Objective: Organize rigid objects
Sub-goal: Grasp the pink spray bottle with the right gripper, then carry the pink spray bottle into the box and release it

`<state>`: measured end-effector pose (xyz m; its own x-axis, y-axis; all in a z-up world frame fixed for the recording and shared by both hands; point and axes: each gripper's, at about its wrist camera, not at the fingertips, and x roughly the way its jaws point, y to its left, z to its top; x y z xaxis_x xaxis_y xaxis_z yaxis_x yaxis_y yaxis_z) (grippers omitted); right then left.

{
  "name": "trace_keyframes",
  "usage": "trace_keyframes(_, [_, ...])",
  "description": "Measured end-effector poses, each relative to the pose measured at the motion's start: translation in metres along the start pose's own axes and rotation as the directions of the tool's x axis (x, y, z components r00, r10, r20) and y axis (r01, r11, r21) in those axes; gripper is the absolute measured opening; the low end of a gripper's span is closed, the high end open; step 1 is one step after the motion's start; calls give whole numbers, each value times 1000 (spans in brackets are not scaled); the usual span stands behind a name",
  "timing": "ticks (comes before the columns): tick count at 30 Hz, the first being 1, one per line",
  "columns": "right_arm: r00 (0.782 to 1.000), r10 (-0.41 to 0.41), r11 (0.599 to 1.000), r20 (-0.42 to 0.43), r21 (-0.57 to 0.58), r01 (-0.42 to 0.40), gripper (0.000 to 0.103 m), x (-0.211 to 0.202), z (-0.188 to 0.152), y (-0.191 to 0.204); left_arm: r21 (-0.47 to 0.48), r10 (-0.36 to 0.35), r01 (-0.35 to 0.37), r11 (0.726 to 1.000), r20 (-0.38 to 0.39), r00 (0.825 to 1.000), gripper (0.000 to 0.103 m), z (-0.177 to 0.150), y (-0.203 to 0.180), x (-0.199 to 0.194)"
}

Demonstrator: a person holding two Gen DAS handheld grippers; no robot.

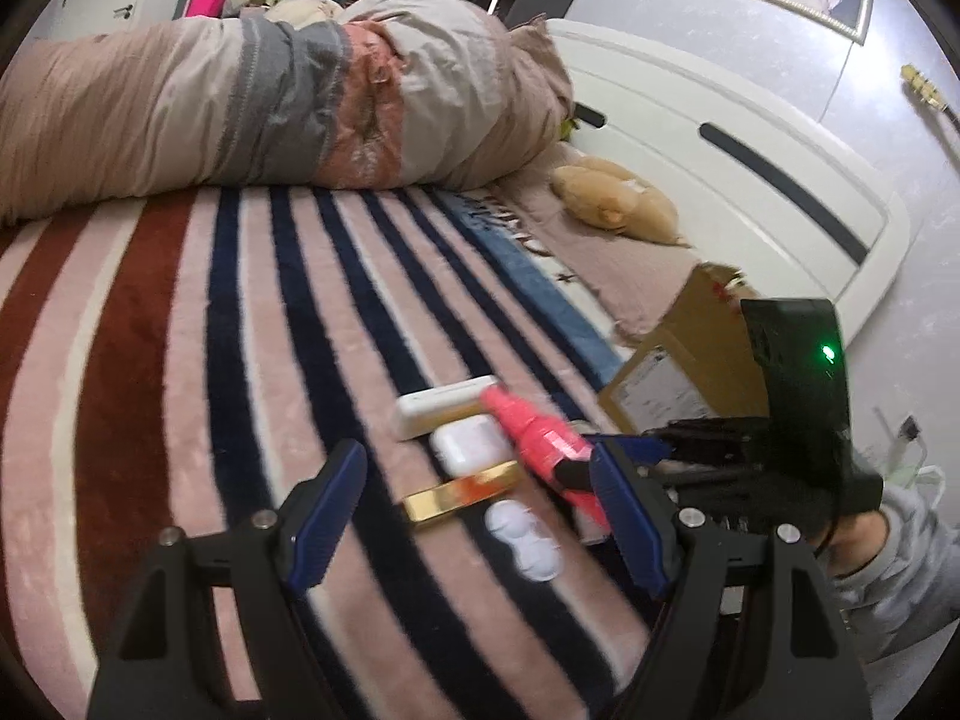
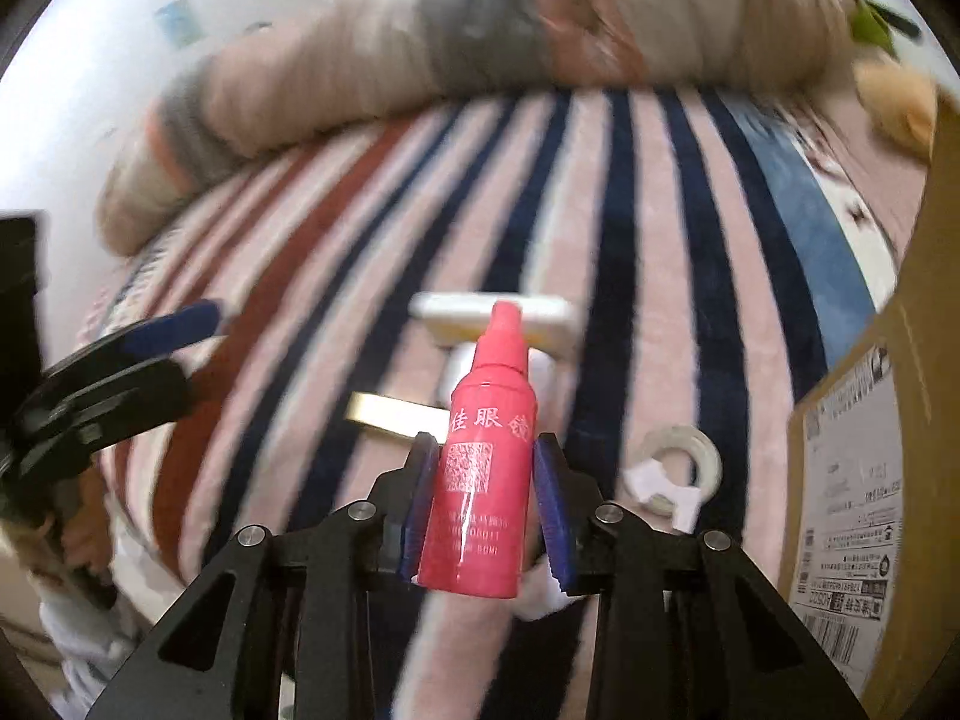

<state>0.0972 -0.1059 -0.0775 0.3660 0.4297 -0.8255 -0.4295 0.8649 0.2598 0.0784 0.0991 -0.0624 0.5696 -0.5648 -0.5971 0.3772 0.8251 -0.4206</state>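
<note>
Fingers (image 2: 543, 498) of right gripper (image 2: 483, 504) clamp pink bottle (image 2: 480, 480).

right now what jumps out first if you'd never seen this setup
The bright pink bottle, clamped between the right gripper fingers and held above the striped blanket. Below it sit a gold bar and white cases, with a cardboard box to the right.

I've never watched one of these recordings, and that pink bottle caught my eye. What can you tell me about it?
The pink bottle is small and looks like glossy plastic, with a narrow spray-type cap and white printed characters plus a square code on its side. The right tool grips its lower body between blue pads, nozzle pointing away, above the striped blanket. Whether it touches anything else is unclear.
</note>
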Motion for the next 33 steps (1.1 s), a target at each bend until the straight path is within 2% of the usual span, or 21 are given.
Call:
trace_keyframes(2, [1000, 20, 998, 22, -58, -19, 28, -11, -2, 14, -2, -33, 33, 999, 2, 999, 74, 2, -6, -1])
trace_keyframes(4, [999, 46, 994, 28, -104, -43, 28, -14, -2, 28, -4, -29, 29, 1000, -12, 999, 74, 3, -10, 0])
trace_keyframes(7, [996, 74, 988, -57, -132, -81, 28, 2, -4, 37, 2, 42, -42, 999, -32, 999, 74, -2, -11, 3])
trace_keyframes(9, [986, 93, 982, -135, -151, -114, 28, 20, -12, 42, -11, 62, -63, 998, -43, 997, 74, -9, -7, 2])
trace_keyframes(13, [970, 103, 974, -219, -176, -143, 28, 44, -28, 48, -44, 104, -107, 993, -67, 992, 74, -27, 6, 0])
trace_keyframes(15, [961, 117, 972, -249, -171, -163, 28, 52, -30, 52, -64, 107, -112, 992, -78, 991, 74, -34, 11, 1])
trace_keyframes(19, [957, 118, 968, -264, -184, -170, 28, 58, -27, 58, -90, 74, -82, 993, -97, 993, 74, -44, 16, 8])
trace_keyframes(20, [949, 121, 967, -292, -182, -179, 29, 59, -28, 58, -86, 72, -81, 993, -101, 992, 74, -46, 16, 11])
trace_keyframes(21, [931, 110, 968, -349, -176, -180, 29, 69, -29, 58, -85, 72, -81, 993, -109, 991, 74, -47, 16, 14])
trace_keyframes(24, [949, 93, 967, -302, -200, -158, 27, 69, -28, 65, -83, 67, -78, 994, -125, 990, 74, -51, 15, 19])
trace_keyframes(30, [981, 113, 958, -159, -244, -150, 27, 38, -23, 72, -93, 9, -19, 996, -110, 994, 74, -46, 5, 17])
trace_keyframes(33, [985, 148, 951, -87, -261, -166, 27, 13, -19, 77, -79, -24, 18, 997, -77, 997, 74, -38, -11, 10])
